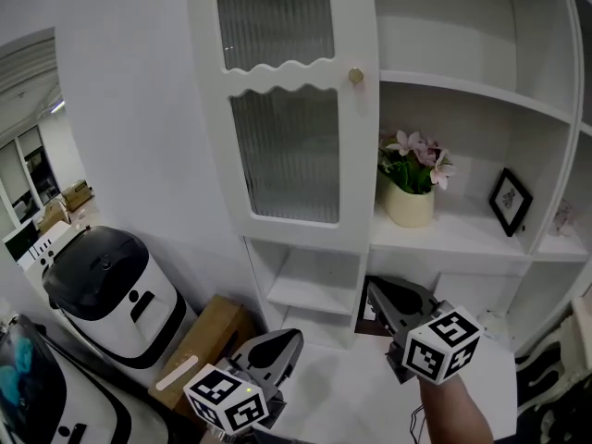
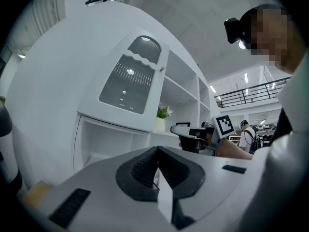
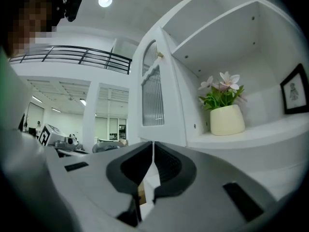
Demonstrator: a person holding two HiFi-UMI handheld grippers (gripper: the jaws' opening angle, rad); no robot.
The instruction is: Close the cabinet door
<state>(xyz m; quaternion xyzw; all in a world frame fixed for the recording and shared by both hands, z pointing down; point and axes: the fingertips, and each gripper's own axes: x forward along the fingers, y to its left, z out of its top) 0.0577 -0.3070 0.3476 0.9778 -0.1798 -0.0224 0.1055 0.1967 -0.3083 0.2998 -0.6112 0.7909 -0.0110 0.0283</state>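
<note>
White glass-paned cabinet door (image 1: pixel 285 109) ajar

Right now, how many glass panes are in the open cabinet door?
2: the upper pane above the wavy rail, the lower pane below it. None seems hidden.

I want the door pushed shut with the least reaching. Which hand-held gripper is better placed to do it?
Right, probably. The right hand-held gripper sits just below the free edge of the cabinet door, under its knob, jaws shut for pushing. The left hand-held gripper is lower and further from the knob.
</note>
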